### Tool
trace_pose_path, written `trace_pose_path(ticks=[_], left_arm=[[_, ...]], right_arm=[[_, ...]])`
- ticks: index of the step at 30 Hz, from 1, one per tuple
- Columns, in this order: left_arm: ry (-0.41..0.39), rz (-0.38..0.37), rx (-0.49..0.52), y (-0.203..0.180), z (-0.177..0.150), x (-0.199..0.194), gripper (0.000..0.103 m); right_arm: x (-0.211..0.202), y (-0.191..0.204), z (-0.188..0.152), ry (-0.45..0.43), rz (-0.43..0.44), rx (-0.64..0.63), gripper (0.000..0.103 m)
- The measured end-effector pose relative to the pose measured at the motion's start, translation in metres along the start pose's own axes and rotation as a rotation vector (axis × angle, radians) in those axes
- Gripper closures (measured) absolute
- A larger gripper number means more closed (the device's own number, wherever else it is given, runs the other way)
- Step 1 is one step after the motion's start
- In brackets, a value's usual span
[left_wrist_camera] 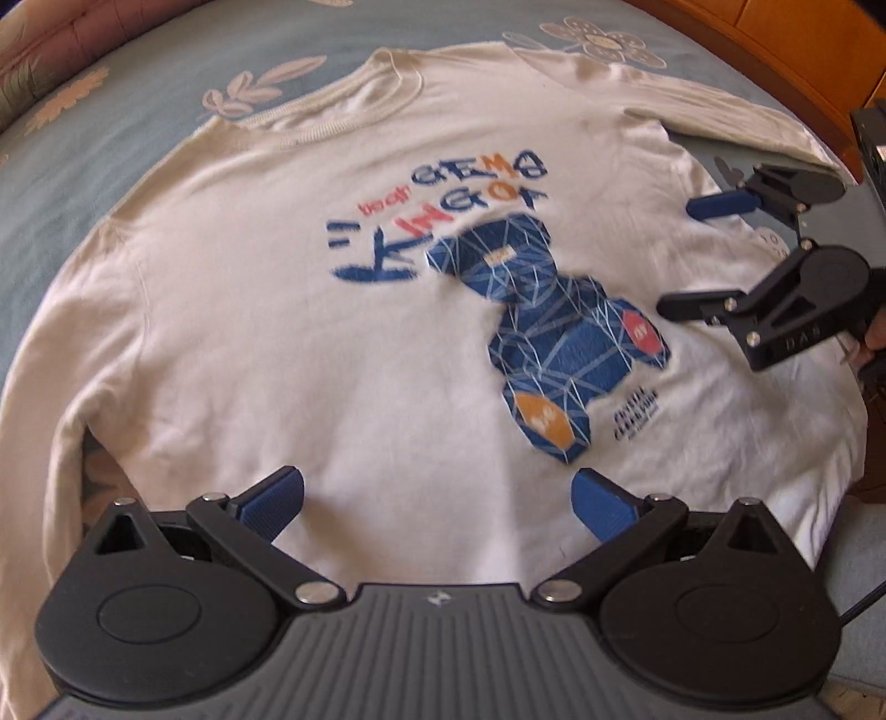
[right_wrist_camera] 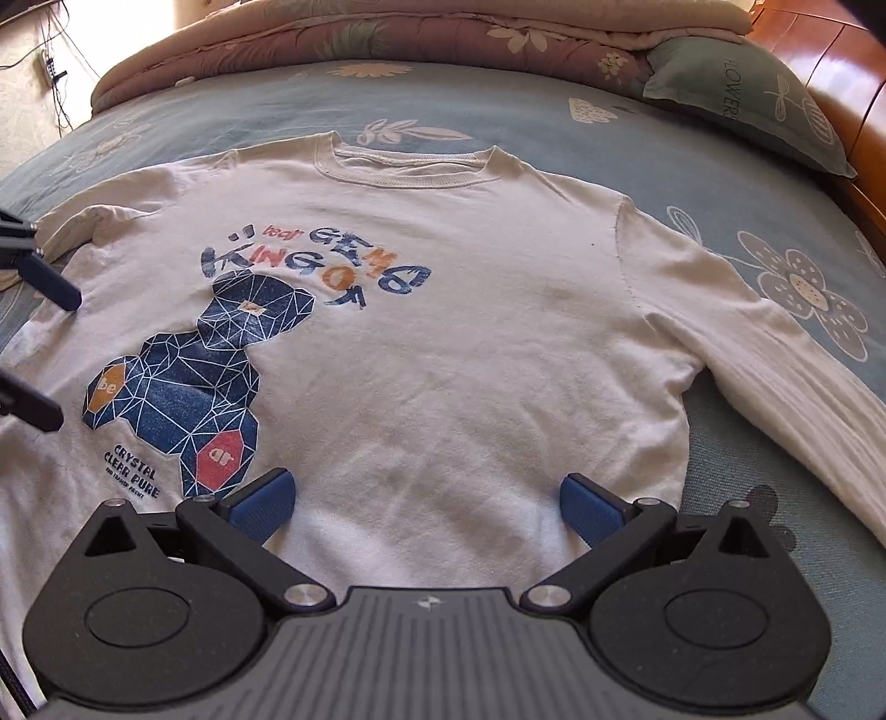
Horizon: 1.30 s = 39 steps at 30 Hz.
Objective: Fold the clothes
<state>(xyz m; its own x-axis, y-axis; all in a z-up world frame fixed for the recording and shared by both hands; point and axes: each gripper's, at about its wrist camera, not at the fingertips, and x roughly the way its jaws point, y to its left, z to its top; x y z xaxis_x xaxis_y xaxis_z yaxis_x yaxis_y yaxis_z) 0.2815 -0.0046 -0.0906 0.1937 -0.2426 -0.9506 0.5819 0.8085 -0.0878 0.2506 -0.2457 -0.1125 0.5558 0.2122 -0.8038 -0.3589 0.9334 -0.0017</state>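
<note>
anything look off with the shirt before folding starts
Mostly fine: the white shirt lies flat, print up, on the bedspread. There is a faint brownish stain on the chest beside the print, and a small dark speck.

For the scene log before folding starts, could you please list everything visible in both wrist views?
White long-sleeved cotton shirt with a blue geometric bear print: one, white, spread flat front-up on the bed, sleeves out to the sides.
Light blue bedsheet with white flower print: one, blue, under the shirt.
Mauve floral quilt: one, mauve, bunched along the far edge of the bed.
Grey-green pillow printed with flowers: one, grey-green, far right corner by the frame.
Orange-brown wooden bed frame: one, orange-brown, along the right side.
Dark cables: a few, dark, on the floor, far left.
Left gripper: one, black with blue pads, open above the shirt's hem.
Right gripper: one, black with blue pads, open above the hem.
</note>
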Motion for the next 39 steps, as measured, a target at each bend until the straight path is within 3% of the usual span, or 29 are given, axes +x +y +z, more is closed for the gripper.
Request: trace_pose_path(ticks=[5,9,15,21,27,32,39], left_arm=[[0.024,-0.022,-0.160,0.006,-0.019,-0.013,0.001],[-0.058,0.003,-0.175,0.013,-0.009,-0.020,0.001],[-0.132,-0.009,-0.347,0.044,0.002,-0.006,0.001],[-0.126,-0.052,-0.473,0.052,-0.020,-0.023,0.001],[-0.270,0.031,-0.567,0.104,-0.026,-0.068,0.001],[-0.339,0.086,-0.631,0.158,-0.036,-0.085,0.001],[-0.366,0.040,-0.694,0.203,-0.042,-0.073,0.001]], right_arm=[[0.001,-0.001,0.001,0.006,0.007,-0.010,0.000],[0.000,0.000,-0.002,-0.010,-0.001,-0.010,0.000],[0.001,0.001,0.001,0.003,-0.007,-0.010,0.000],[0.003,0.002,0.009,0.051,-0.015,-0.010,0.000],[0.008,0.003,0.021,0.128,-0.028,0.001,0.000],[0.012,0.006,0.032,0.186,-0.049,0.025,0.000],[0.016,0.025,0.059,0.188,-0.071,0.031,0.000]])
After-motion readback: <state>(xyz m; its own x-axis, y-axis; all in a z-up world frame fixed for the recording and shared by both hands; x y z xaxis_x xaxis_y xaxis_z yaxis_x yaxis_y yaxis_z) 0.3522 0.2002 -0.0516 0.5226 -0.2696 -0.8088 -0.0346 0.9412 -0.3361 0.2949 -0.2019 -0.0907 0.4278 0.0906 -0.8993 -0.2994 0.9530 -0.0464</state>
